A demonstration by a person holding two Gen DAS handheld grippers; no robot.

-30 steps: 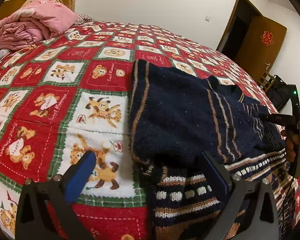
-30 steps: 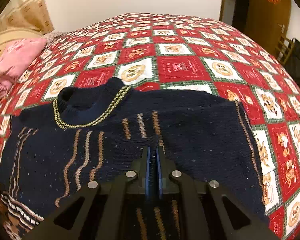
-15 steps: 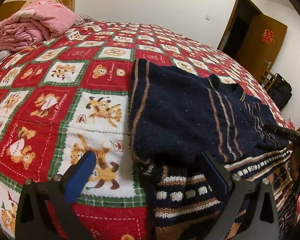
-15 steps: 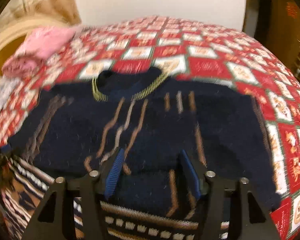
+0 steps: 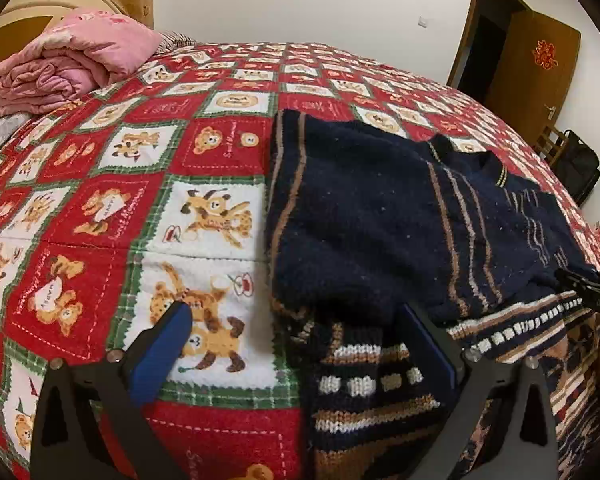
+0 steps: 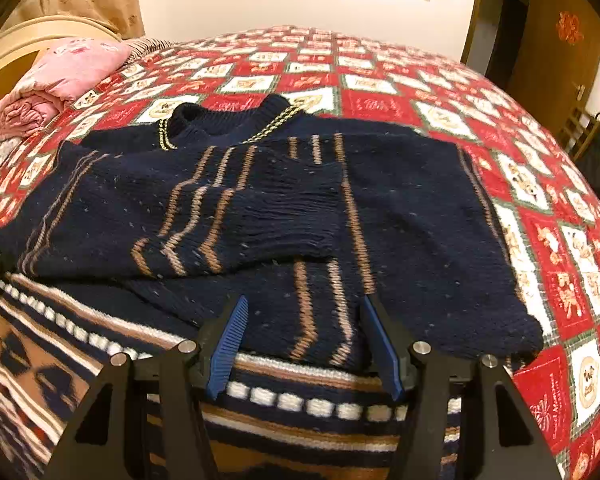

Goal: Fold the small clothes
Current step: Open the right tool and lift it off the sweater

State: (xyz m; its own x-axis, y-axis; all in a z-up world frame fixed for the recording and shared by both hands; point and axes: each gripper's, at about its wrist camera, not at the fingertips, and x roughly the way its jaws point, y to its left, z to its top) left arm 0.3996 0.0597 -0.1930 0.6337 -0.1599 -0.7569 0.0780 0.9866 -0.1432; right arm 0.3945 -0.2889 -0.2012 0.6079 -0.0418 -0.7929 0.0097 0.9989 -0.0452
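A dark navy knitted sweater (image 6: 412, 208) with tan stripes lies flat on the bed, collar at the far side. One sleeve (image 6: 240, 208) is folded across its chest. My right gripper (image 6: 306, 308) is open above the patterned hem, with only the flat knit below the blue pads and nothing pinched. In the left wrist view the sweater (image 5: 360, 220) fills the right half. My left gripper (image 5: 292, 316) is open, straddling the sweater's lower side edge; one finger is over the quilt, the other over the knit. The right gripper (image 5: 588, 288) shows at the far right edge.
The bed has a red, white and green bear-print quilt (image 5: 204, 216). A rolled pink blanket (image 5: 72, 60) sits by the headboard at the far left. A brown door (image 5: 536, 68), a chair and a black bag (image 5: 580, 168) stand beyond the bed on the right.
My right gripper was shut on the sweater's knit; it has opened, let go and drawn back toward the hem. The sleeve now lies folded over the chest. The left gripper stayed put.
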